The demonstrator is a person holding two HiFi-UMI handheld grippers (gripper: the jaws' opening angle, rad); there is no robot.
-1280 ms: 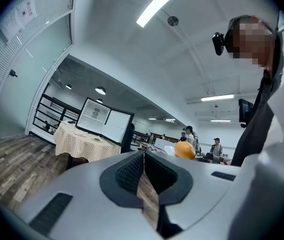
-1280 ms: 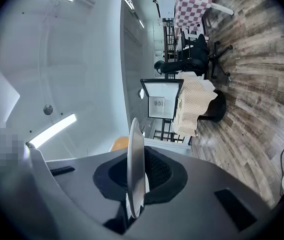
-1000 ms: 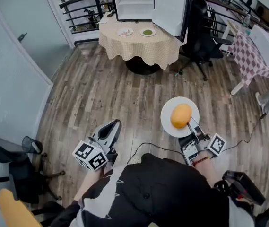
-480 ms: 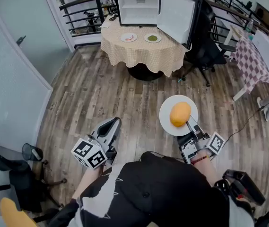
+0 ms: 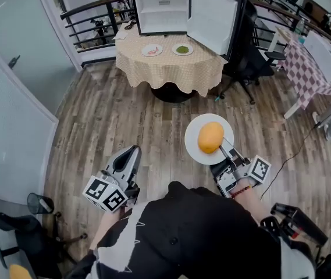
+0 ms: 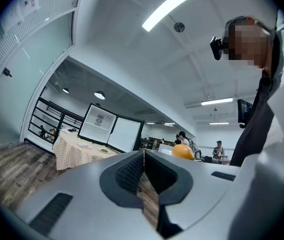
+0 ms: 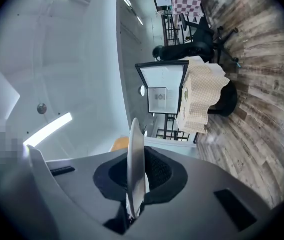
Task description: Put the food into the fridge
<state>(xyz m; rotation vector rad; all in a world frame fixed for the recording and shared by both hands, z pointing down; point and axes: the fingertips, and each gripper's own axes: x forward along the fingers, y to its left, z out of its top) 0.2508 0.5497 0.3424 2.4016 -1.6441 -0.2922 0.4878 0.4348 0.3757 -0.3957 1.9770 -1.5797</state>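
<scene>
While the right gripper (image 5: 227,151) clamps the white plate (image 5: 195,152) holding orange food (image 5: 210,137) at centre frame, edge-on in its own view, the left gripper (image 5: 131,151) is closed, empty.

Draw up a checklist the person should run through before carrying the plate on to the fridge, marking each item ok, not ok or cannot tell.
1. Grip secure: right gripper is shut on the rim of the white plate: ok.
2. Food placed safely: the orange food sits near the plate's middle, away from its edge: ok.
3. Plate held level: cannot tell from above.
4. Way in open: the fridge on the table has its door swung wide: ok.
5. Spare gripper free: left gripper has its jaws together with nothing between them: ok.
6. Room inside the fridge: looks bare, but too distant to be sure: cannot tell.
</scene>
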